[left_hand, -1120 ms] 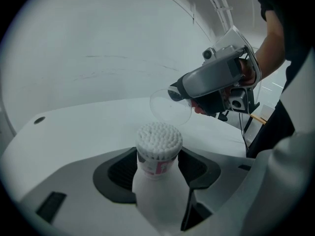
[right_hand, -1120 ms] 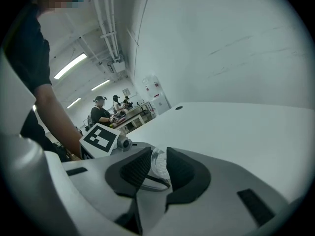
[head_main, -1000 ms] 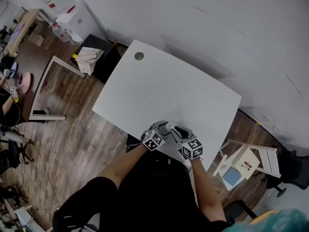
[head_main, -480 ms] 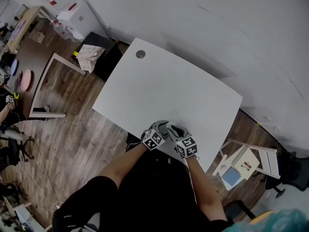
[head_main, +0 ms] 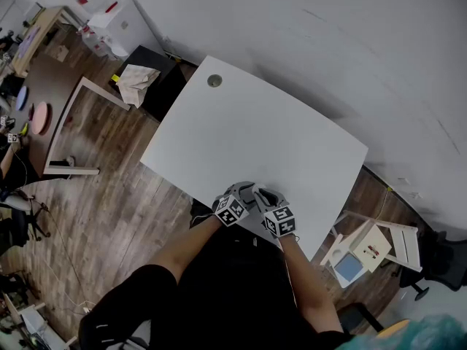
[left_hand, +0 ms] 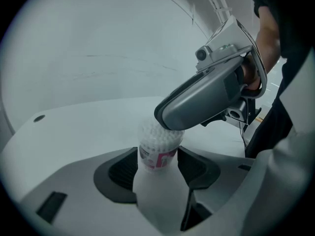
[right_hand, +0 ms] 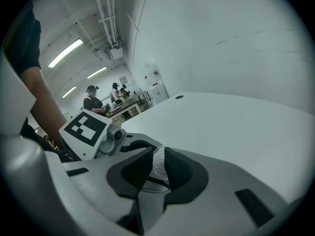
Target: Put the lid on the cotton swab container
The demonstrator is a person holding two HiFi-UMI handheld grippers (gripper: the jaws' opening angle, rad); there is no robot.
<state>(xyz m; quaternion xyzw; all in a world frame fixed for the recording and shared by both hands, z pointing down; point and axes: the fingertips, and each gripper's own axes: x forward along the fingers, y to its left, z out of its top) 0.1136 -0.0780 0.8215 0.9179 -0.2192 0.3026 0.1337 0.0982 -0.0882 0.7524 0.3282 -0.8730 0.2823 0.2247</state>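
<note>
The cotton swab container (left_hand: pixel 157 151), a clear tube with a pink label and white swab heads at the top, stands upright between the pads of my left gripper (left_hand: pixel 158 167), which is shut on it. My right gripper (left_hand: pixel 209 95) reaches in from the right and covers the container's top. In the right gripper view its jaws are closing on a small round dotted white piece, the lid (right_hand: pixel 158 165), and both pads touch it. How the lid sits on the tube is hidden. In the head view both grippers (head_main: pixel 254 195) meet at the near edge of the white table (head_main: pixel 255 133).
A round grommet (head_main: pixel 214 81) sits at the table's far left corner. A dark side table with cloth (head_main: pixel 135 84) stands on the wooden floor to the left, a white stool (head_main: pixel 368 246) to the right. People stand at benches far behind (right_hand: pixel 106 102).
My right gripper has shifted a little left, closer to the left gripper, and its jaws have narrowed. The left gripper has stayed in place.
</note>
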